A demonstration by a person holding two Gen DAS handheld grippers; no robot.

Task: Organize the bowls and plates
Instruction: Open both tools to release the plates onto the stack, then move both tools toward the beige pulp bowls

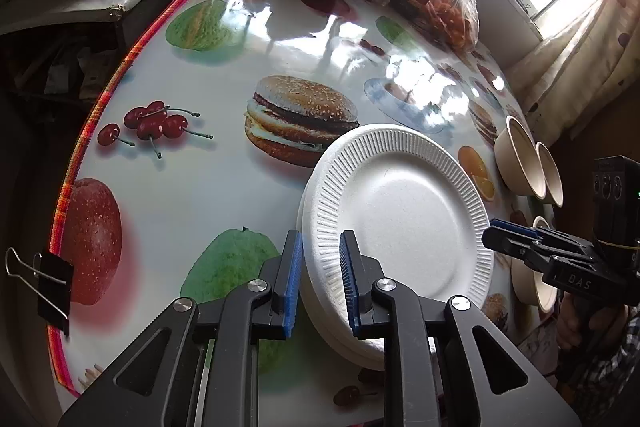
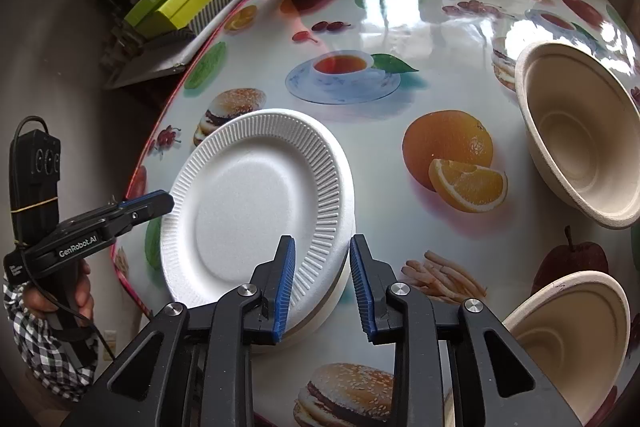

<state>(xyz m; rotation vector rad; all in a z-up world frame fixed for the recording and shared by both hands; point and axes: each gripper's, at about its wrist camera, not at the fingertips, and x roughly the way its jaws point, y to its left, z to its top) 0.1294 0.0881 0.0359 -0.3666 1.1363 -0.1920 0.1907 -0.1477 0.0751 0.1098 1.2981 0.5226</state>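
Now we see both hand-held grippers, left (image 1: 320, 281) and right (image 2: 322, 285), slightly parted astride the foam plate stack's (image 2: 256, 195) rim, seemingly unclamped, near the surface's (image 2: 400, 27) edge.

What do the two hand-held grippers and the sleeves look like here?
Both the left hand-held gripper and the right hand-held gripper are black, with blue ribbed pads and silver pivot bolts. White lettering marks their sides. A black cable and yellow band show on the left one. Sleeves are black-and-white check.

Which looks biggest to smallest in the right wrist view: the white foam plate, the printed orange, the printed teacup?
1. White ribbed foam plate, plainly largest.
2. Printed whole orange with its wedge and printed teacup on a blue saucer: alike in spread, and the teacup lies farther off, so unranked.
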